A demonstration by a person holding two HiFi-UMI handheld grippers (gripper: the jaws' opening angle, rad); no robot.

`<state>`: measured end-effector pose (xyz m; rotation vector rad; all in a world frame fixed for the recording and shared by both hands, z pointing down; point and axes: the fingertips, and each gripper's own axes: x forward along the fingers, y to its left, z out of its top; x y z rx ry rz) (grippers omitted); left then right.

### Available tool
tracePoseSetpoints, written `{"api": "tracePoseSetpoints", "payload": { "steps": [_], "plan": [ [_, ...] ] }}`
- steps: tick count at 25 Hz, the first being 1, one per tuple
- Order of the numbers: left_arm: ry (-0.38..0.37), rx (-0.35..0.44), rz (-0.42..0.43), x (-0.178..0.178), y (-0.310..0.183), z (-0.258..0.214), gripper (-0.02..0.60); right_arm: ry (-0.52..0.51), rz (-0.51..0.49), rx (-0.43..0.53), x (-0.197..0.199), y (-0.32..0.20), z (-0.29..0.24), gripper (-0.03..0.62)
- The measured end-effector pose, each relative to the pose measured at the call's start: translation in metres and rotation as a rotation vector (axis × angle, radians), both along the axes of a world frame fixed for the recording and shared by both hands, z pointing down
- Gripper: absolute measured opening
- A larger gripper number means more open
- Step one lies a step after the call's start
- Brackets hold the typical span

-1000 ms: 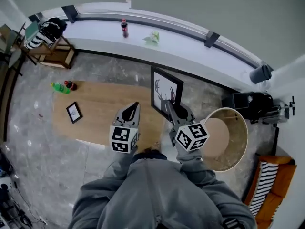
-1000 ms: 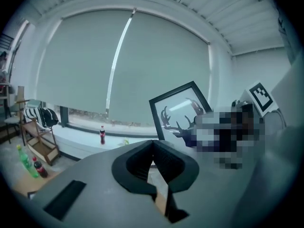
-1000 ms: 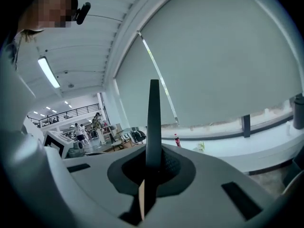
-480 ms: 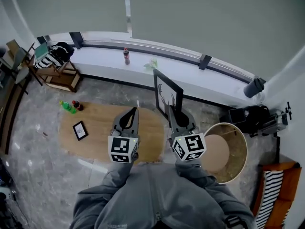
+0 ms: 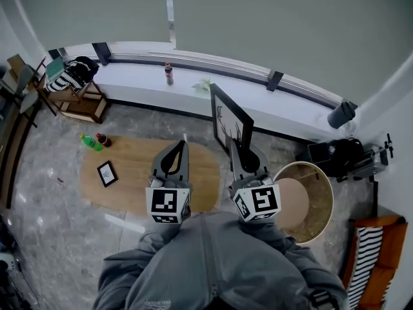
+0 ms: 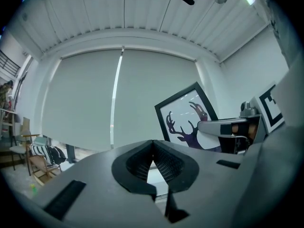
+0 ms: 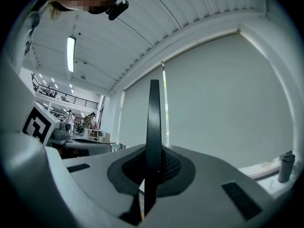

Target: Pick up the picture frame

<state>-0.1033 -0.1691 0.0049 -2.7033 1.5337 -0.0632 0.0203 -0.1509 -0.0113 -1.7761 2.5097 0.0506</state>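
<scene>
Right gripper clamps the black picture frame by its lower edge and holds it upright in the air, clear of the oval wooden table. The right gripper view shows only the frame's thin edge between the pads — the left gripper view shows the deer print on its face. Left gripper is closed on nothing. Beside the table, a round basket shows its tan inner floor.

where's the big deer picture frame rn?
Head view, centre-right: the deer picture frame is clear of the wooden table, clamped by its edge in the right gripper, over the table's right end, in front of the window ledge.
</scene>
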Motion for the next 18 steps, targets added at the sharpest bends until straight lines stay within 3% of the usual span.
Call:
{"api": "tracePoseSetpoints", "payload": {
  "steps": [18],
  "plan": [
    [-0.028, -0.04, 0.031, 0.012, 0.005, 0.012, 0.017, 0.002, -0.013, -0.012, 0.001, -0.001, 0.002, 0.035]
  ]
}}
